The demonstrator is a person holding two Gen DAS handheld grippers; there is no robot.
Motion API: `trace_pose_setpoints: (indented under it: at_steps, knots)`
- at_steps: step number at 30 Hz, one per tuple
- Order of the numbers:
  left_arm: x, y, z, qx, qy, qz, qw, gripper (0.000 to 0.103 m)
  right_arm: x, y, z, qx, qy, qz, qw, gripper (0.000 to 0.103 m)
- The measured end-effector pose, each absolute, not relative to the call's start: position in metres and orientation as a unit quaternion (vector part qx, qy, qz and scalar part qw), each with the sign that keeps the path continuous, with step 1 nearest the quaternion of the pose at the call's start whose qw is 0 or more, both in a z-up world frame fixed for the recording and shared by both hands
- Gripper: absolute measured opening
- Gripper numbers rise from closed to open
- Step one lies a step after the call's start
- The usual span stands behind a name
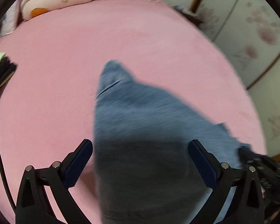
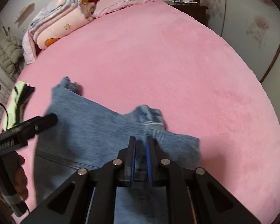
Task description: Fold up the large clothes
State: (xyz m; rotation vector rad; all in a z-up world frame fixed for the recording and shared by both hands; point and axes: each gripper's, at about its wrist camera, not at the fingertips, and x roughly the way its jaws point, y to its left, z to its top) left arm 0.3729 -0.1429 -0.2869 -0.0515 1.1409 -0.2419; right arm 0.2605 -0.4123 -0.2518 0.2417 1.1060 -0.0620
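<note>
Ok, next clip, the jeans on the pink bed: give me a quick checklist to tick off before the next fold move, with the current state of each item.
1. Right gripper gripping the jeans: ok, its jaws are nearly closed with denim pinched between them.
2. Left gripper free to take a new hold: ok, jaws wide open, pads off the denim.
3. Jeans lying flat: not ok, one end is bunched and the fabric is creased.
4. Room on the pink bed cover for the fold: ok, bare beyond the jeans.
5. Stack of folded clothes out of the way: ok, apart from the jeans at the bed edge.
6. Which part of the jeans is held: cannot tell, blurred.
</note>
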Motion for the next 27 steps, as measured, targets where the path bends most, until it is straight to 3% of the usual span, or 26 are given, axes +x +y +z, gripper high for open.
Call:
trace_pose_setpoints:
  at_steps: [6, 17, 19, 20, 21, 27]
  knots:
    - [0.379, -0.118, -0.324, -0.149, 0.591, -0.142, 0.780, 0.103, 0.247, -0.444, -0.274, 0.176, 0.512, -0.013, 0.841, 0.010]
    - [0.372, -0.140, -0.307, -0.064, 0.562, -0.127, 0.814, 0.103, 0.256, -0.435, -0.263, 0.171, 0.525, -0.017, 0.834, 0.015]
    - [0.372, -0.149, -0.292, -0.023, 0.555, -0.123, 0.823, 0.103, 0.253, -0.437, -0.253, 0.189, 0.518, -0.001, 0.834, 0.046]
    - [0.368, -0.154, -0.284, -0.003, 0.553, -0.123, 0.824, 0.102, 0.250, -0.438, -0.245, 0.201, 0.511, 0.006, 0.836, 0.076]
    - [0.363, -0.157, -0.276, 0.007, 0.552, -0.128, 0.824, 0.102, 0.246, -0.437, -0.235, 0.206, 0.503, 0.009, 0.839, 0.094]
    - [0.330, -0.161, -0.215, 0.022, 0.541, -0.147, 0.828, 0.102, 0.222, -0.436, -0.178, 0.212, 0.465, 0.016, 0.859, 0.095]
